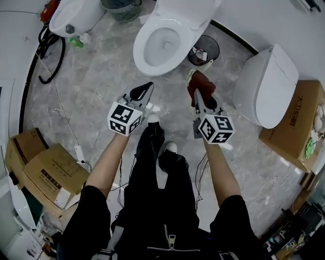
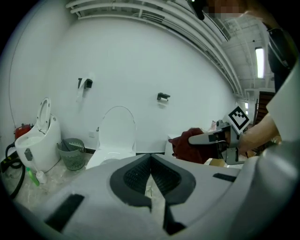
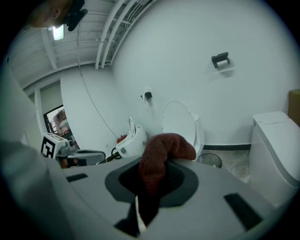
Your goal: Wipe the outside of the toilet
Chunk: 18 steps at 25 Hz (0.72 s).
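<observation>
**Three toilets, three boxes, two bins**

Here comes the tally! Toilets: three. The open toilet (image 1: 157, 45) sits centre, with a second toilet (image 1: 71, 15) to its left and a closed toilet (image 1: 266, 84) to its right.

Bins: two. There's a slatted basket (image 1: 122, 9) just left of the open toilet and a mesh bin (image 1: 204, 50) just right of it.

Cardboard boxes: three. A small box (image 1: 23, 147) and a bigger box (image 1: 53, 175) lie well left of the open toilet, and a far box (image 1: 297, 124) lies well to its right.

Grippers: two, the left gripper (image 1: 148, 86) and the right gripper (image 1: 197, 94).

Marker cubes: two, a left cube (image 1: 124, 119) and a right cube (image 1: 216, 129).

Dark red cloth (image 1: 202, 81): just one.

White shoes: two, one shoe (image 1: 153, 118) and the other shoe (image 1: 171, 147).
</observation>
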Tool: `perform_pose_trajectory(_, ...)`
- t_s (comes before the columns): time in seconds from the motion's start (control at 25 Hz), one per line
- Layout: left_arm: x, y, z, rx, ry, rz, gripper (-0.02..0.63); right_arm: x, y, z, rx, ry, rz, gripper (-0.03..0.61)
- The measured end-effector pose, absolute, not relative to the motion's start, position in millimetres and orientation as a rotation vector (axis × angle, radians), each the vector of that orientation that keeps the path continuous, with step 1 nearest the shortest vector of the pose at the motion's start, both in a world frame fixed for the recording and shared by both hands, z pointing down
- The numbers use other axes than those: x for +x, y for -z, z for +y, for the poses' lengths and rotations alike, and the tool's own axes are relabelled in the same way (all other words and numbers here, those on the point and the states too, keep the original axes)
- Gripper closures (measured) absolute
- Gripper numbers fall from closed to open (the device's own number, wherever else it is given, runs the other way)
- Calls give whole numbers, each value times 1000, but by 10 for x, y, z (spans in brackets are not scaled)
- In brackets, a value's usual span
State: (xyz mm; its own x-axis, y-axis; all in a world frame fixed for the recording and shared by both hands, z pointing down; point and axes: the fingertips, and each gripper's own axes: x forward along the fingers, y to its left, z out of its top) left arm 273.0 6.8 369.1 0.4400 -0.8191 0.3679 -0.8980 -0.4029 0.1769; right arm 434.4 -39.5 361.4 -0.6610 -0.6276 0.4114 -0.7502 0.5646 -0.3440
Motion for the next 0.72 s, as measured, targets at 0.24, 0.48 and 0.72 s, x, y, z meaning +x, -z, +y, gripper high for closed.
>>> perform_pose_trajectory(0.24, 2769, -4799, -15, 2432, -331, -1471, 612, 4315, -4899, -691, 1165, -668, -2570, 523)
perform_pose_trajectory(0.48, 2733, -5822, -138, 2481, -282, -1453, 612, 4320, -5986, -1228, 1235, -592, -2574, 523)
perform_pose_trajectory(0.72, 2644, -6700, -250, 2507, -284, -1515, 612, 4247, -6749, -1767, 1277, -496, -2588, 523)
